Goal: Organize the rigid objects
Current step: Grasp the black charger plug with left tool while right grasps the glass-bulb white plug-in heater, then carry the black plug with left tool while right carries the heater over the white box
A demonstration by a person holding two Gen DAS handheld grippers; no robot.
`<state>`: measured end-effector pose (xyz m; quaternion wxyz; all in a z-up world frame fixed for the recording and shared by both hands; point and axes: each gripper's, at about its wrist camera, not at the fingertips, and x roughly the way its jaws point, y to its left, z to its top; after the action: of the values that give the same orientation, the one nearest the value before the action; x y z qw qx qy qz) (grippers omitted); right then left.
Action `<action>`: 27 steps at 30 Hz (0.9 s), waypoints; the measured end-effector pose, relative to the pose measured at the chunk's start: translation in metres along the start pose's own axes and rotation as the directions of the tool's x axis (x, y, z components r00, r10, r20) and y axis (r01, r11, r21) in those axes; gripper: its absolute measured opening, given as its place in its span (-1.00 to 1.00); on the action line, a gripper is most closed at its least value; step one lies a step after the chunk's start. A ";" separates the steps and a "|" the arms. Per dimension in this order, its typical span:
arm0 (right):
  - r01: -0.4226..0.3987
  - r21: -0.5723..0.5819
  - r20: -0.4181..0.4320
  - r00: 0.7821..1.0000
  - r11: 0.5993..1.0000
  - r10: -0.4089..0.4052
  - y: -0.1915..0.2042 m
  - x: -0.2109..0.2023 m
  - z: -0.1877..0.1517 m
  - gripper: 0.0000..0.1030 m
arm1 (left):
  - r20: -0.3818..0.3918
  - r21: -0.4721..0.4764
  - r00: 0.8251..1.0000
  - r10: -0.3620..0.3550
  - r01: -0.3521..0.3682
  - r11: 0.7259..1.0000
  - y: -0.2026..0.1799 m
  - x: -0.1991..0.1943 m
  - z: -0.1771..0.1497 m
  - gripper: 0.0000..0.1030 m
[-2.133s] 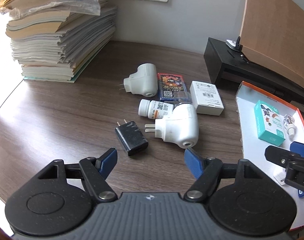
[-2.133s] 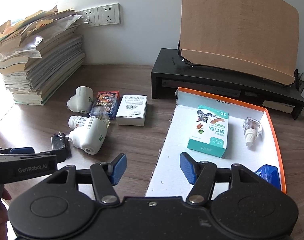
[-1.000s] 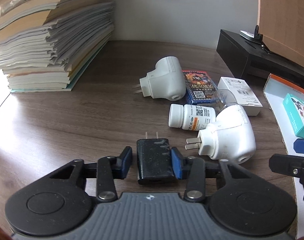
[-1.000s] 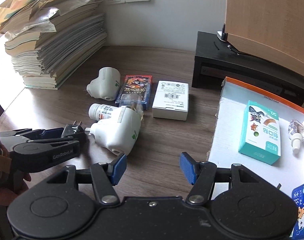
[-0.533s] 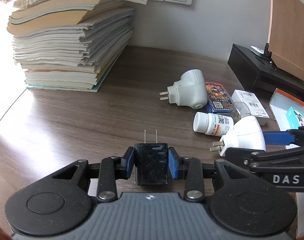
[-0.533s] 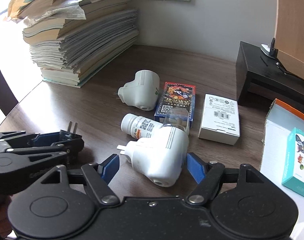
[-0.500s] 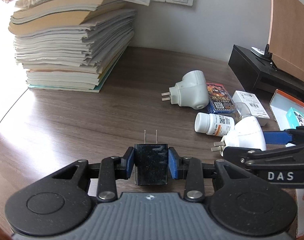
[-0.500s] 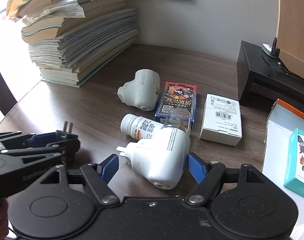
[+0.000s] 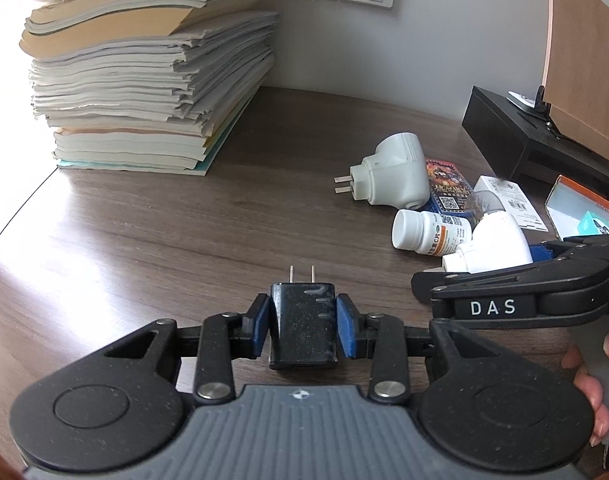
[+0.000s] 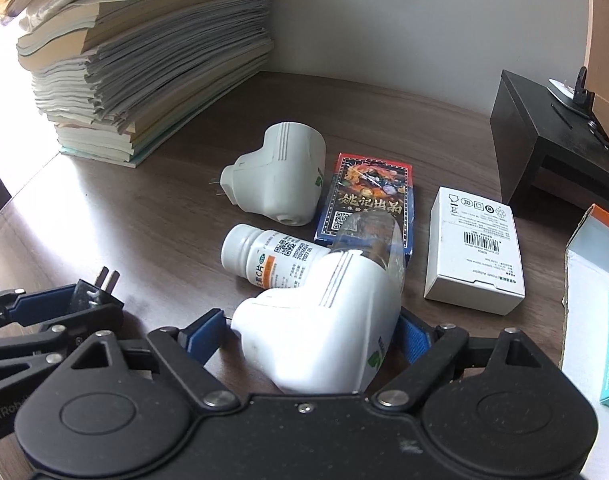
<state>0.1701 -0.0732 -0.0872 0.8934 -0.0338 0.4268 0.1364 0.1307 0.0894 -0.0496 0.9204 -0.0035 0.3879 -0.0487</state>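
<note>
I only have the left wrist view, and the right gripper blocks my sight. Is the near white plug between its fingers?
Observer: Yes. The right gripper straddles the near plug. Its jaws are opening, and one finger stands clear of the plug.
Operator: Is anything against that plug?
Observer: The pill bottle lies against its far side.
Operator: And the clear bottle on it?
Observer: The clear bottle overlaps a corner of the card box.
</note>
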 end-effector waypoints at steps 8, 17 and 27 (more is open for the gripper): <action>-0.044 0.039 0.063 0.997 0.998 0.042 -0.004 -0.020 -0.005 0.99 | 0.013 -0.007 1.000 -0.014 0.014 1.000 0.002 -0.002 0.002 -0.29; -0.046 0.071 0.108 0.993 0.996 0.039 -0.011 -0.051 -0.008 0.97 | 0.051 0.003 0.998 -0.031 0.031 1.000 -0.008 -0.015 0.007 -0.29; -0.004 0.118 0.170 0.985 0.993 -0.016 -0.038 -0.104 -0.017 0.97 | 0.099 0.057 0.992 -0.083 0.078 0.995 -0.046 -0.037 0.018 -0.29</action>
<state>0.1055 -0.1347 -0.0195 0.9274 0.0293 0.3560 0.1107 0.1144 0.0469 -0.0086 0.9360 0.0028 0.3388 -0.0958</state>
